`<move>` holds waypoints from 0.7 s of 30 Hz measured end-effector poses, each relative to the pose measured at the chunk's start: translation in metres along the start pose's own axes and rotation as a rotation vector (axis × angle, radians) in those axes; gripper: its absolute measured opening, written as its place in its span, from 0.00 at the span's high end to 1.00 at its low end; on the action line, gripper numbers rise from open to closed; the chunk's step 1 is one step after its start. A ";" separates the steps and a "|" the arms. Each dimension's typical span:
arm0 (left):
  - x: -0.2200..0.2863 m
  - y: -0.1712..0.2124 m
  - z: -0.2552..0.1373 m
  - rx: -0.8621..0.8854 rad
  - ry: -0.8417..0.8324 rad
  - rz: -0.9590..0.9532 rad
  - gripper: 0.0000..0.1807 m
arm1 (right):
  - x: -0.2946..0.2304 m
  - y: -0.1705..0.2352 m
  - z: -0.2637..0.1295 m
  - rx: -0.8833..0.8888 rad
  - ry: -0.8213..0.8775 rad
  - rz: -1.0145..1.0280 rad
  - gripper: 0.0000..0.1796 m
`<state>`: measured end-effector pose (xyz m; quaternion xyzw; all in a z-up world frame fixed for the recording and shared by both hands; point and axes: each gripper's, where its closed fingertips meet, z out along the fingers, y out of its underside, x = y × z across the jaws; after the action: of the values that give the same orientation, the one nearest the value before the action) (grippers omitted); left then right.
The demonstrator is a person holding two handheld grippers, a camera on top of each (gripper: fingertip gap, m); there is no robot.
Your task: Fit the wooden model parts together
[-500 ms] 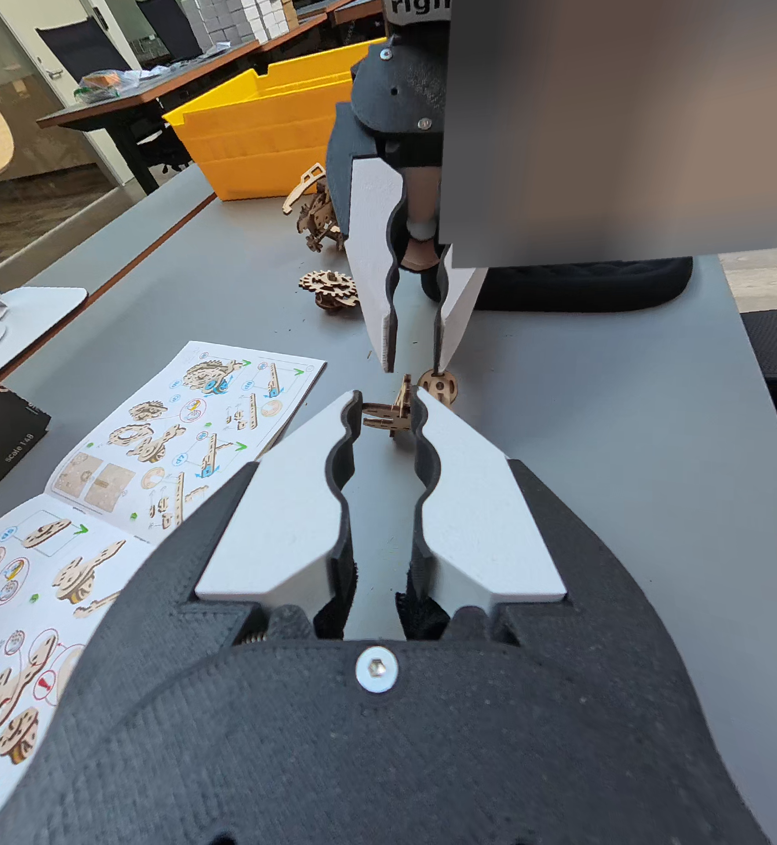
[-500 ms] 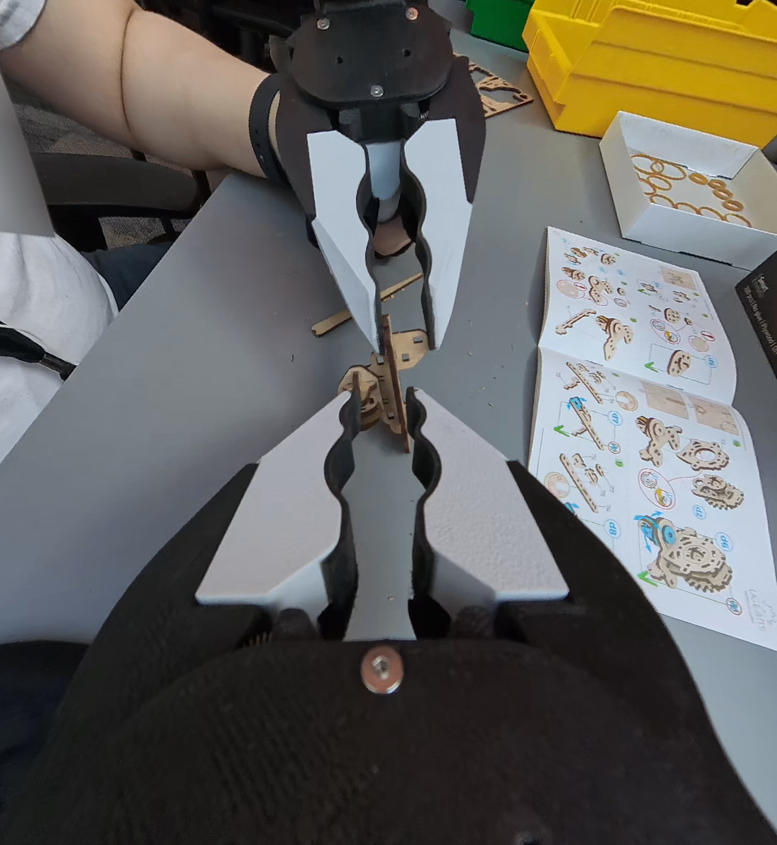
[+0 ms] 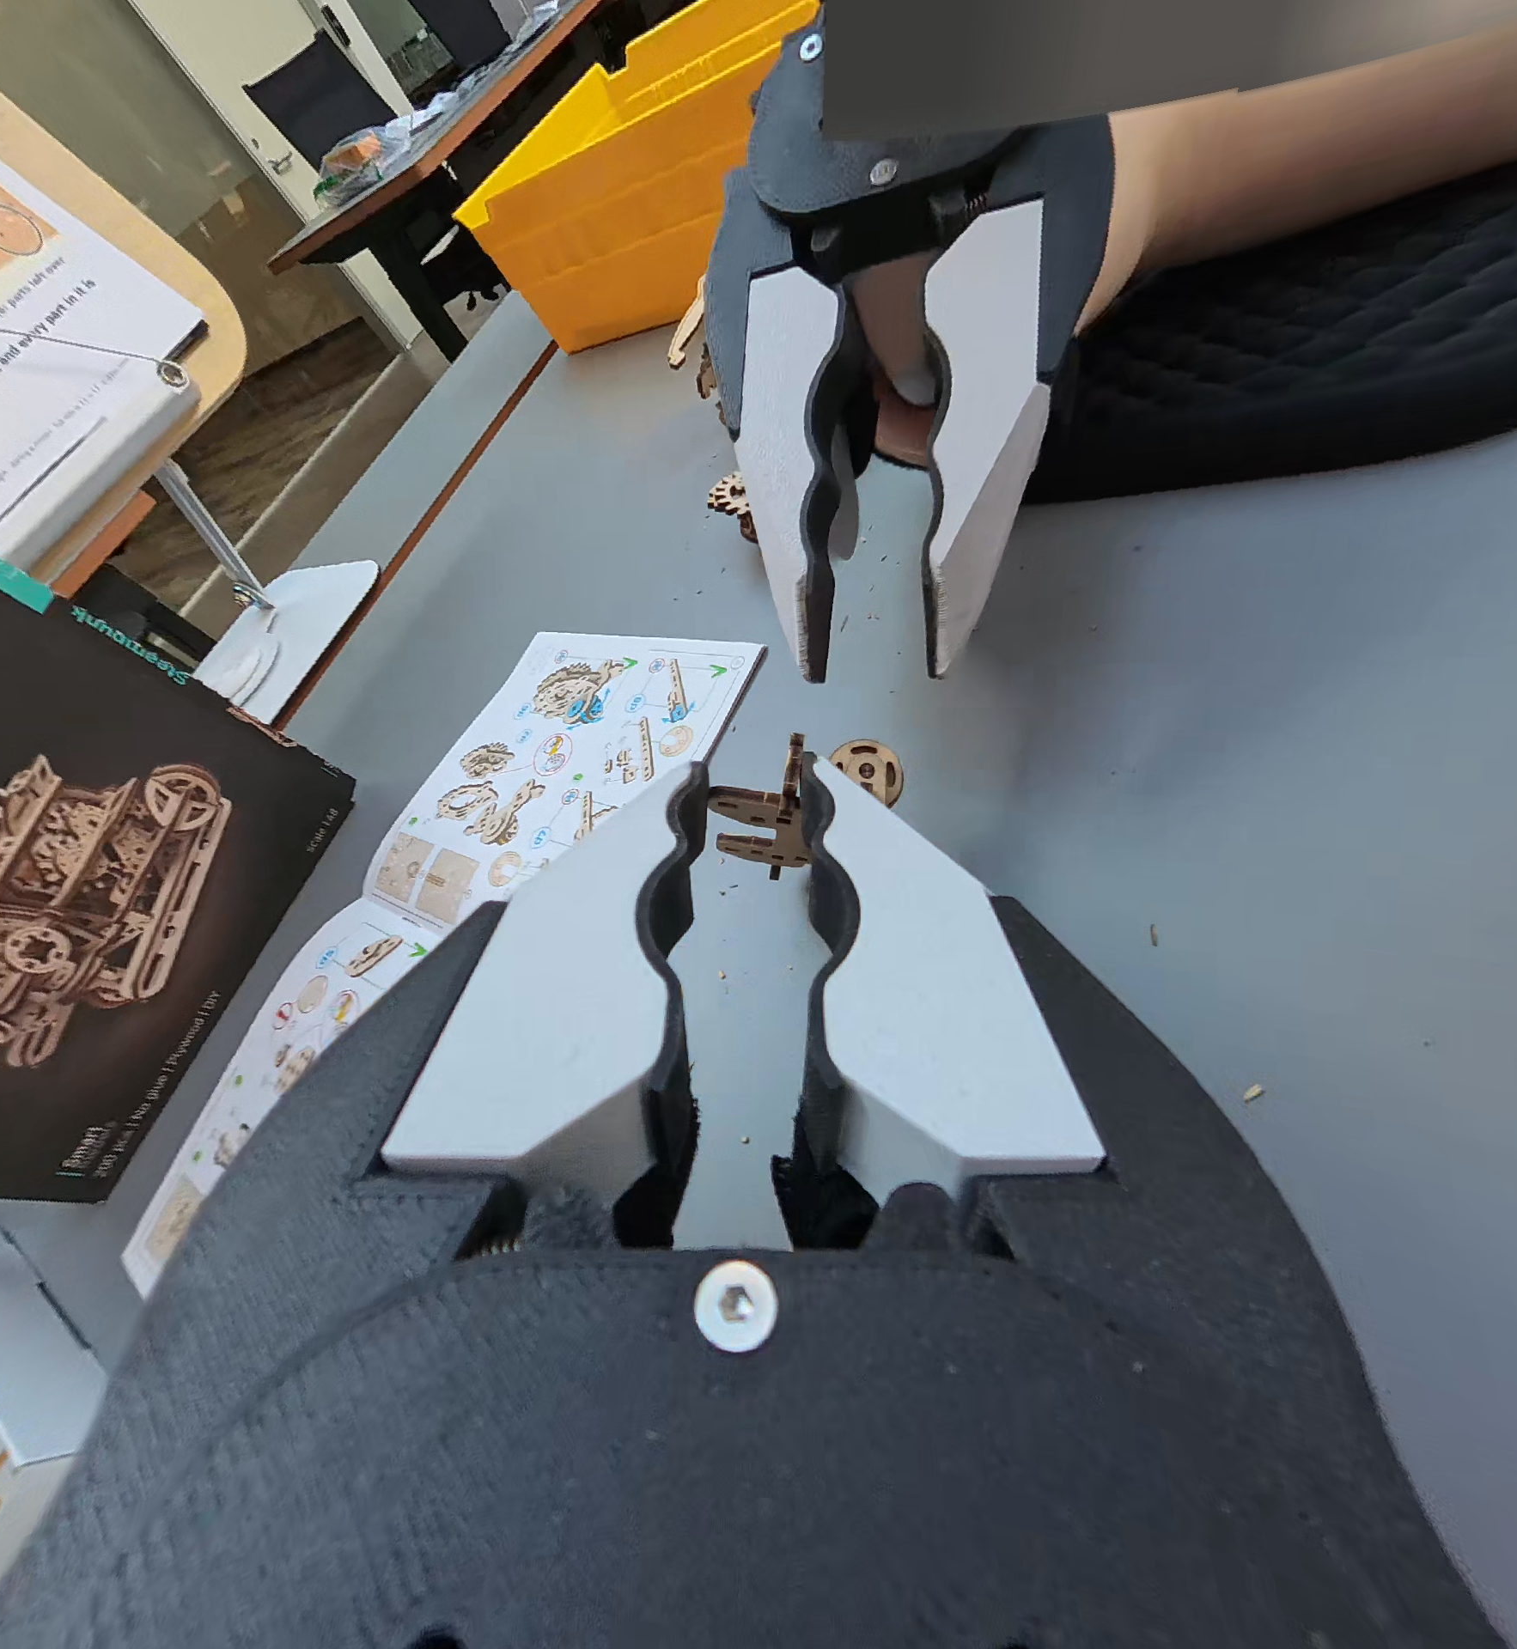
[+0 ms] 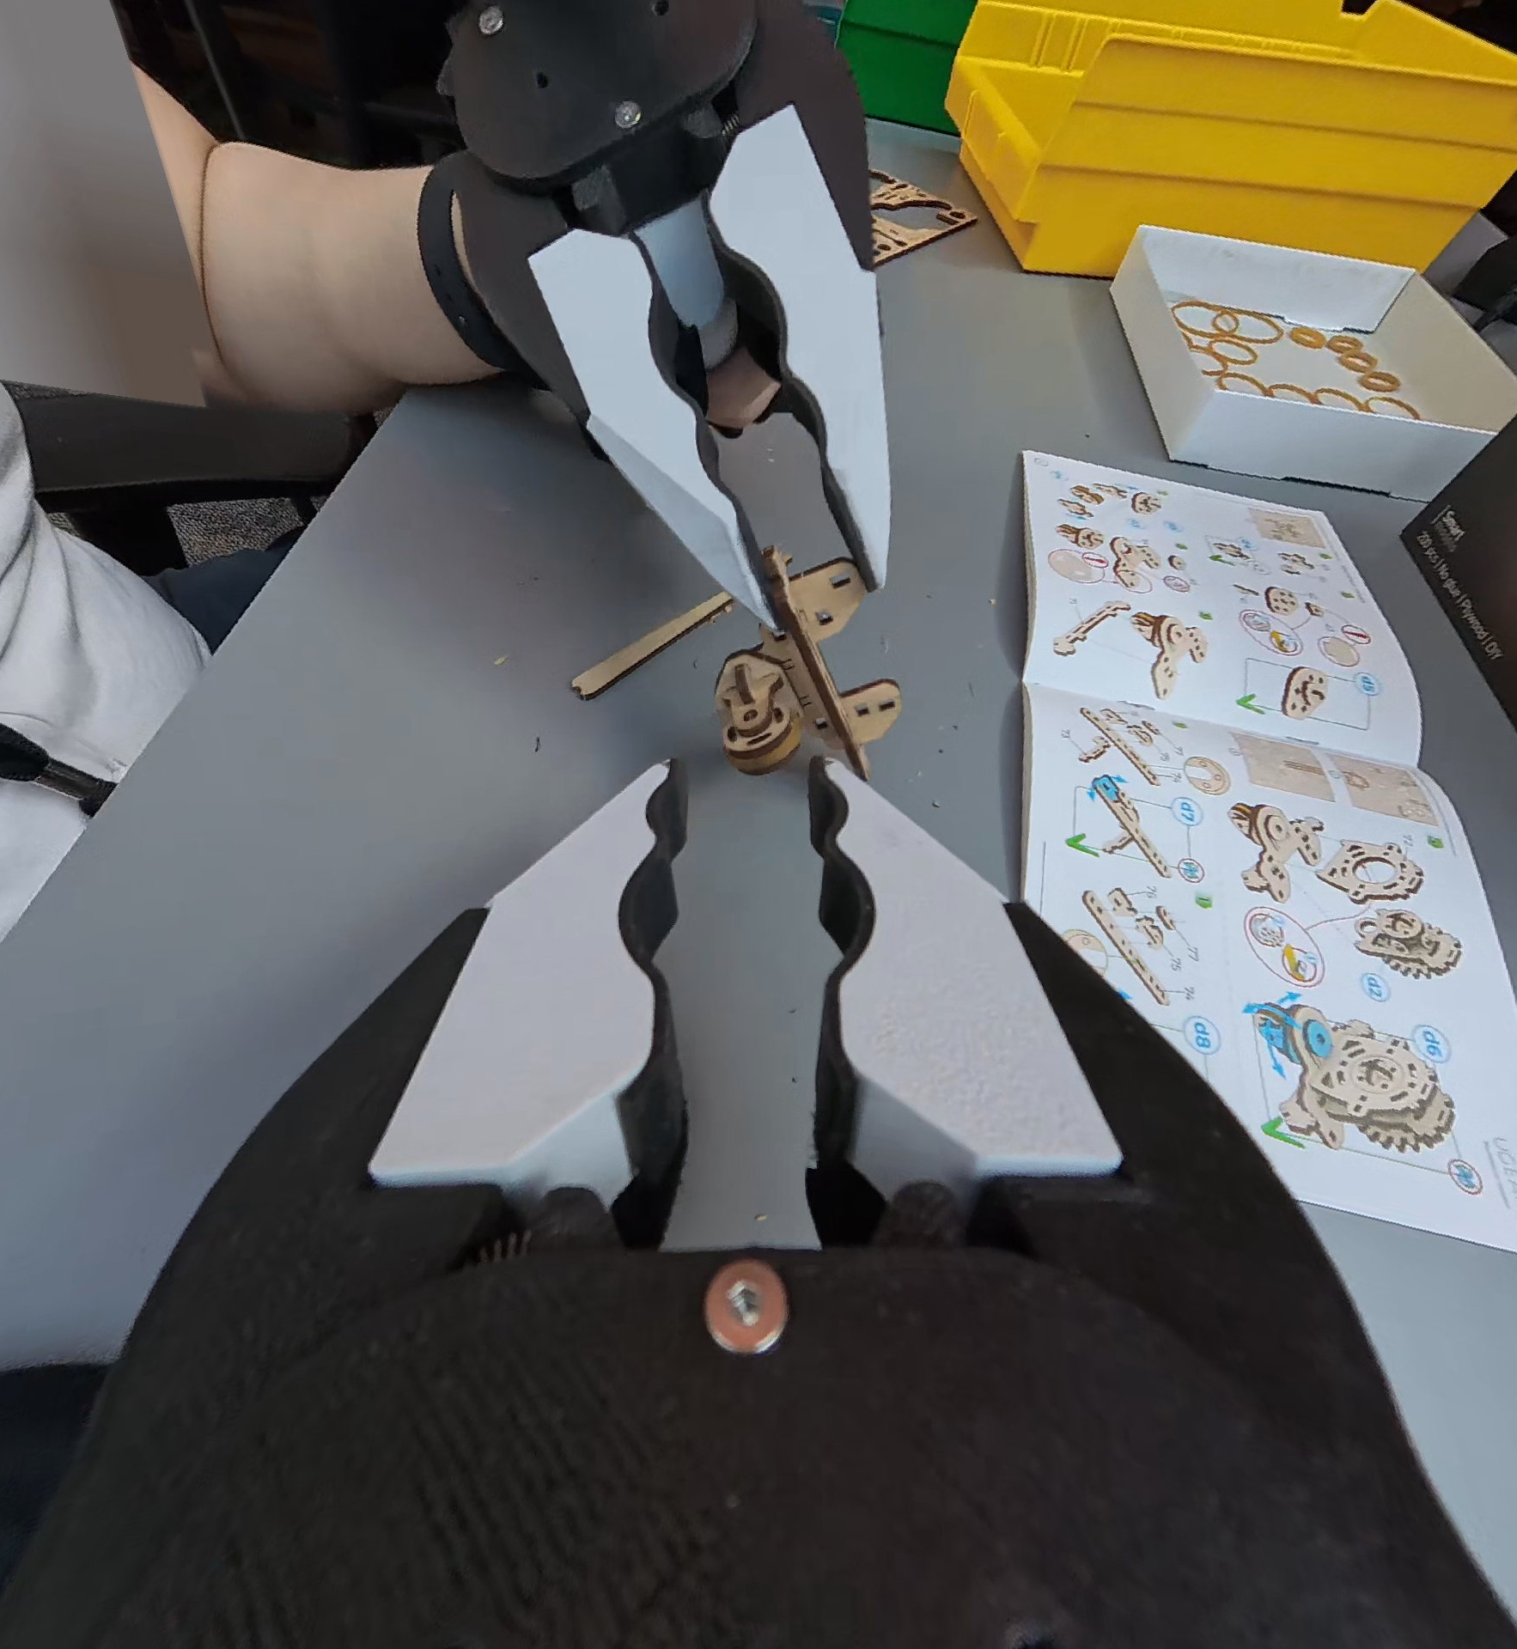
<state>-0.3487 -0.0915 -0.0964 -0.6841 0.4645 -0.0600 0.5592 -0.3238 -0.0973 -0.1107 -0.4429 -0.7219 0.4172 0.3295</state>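
Note:
My left gripper (image 3: 753, 781) is shut on a wooden bracket part (image 3: 768, 821), an upright strip with flat slotted tabs. In the right wrist view it (image 4: 817, 598) reaches down from the far side and holds the bracket (image 4: 826, 660) tilted, its lower end close to the grey table (image 4: 380, 714). A small round wooden hub (image 4: 759, 723) stands on the table beside the bracket, and also shows in the left wrist view (image 3: 866, 772). My right gripper (image 4: 744, 776) is open and empty, just short of the hub. In the left wrist view it (image 3: 871, 665) hangs above the bracket.
A flat wooden stick (image 4: 648, 647) lies left of the hub. An open instruction booklet (image 4: 1228, 803) lies to the right, beside a dark kit box (image 3: 94, 892). A white box of rings (image 4: 1308, 375) and yellow bins (image 4: 1228, 116) stand behind. Gear parts (image 3: 728, 495) and a person's arm are nearby. Both grippers' tips are close together, under 4 cm apart. About 9 cm separates my left fingertips from the flat wooden stick (image 4: 648, 647).
My right gripper has drawn back and up from the bracket and its jaws stand a little wider. My left gripper still holds the bracket and has tilted.

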 end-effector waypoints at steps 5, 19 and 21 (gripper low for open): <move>-0.006 0.015 -0.010 -0.131 -0.049 0.156 0.90 | 0.002 0.000 0.000 0.003 0.013 0.008 0.86; -0.008 0.050 -0.045 -0.592 0.106 0.682 0.90 | 0.003 -0.003 0.002 0.024 0.019 0.024 0.87; -0.009 0.058 -0.047 -0.672 0.192 0.743 0.90 | 0.003 -0.003 0.001 0.030 0.016 0.033 0.87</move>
<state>-0.4152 -0.1156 -0.1227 -0.6063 0.7191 0.2333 0.2467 -0.3274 -0.0955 -0.1083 -0.4531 -0.7056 0.4297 0.3348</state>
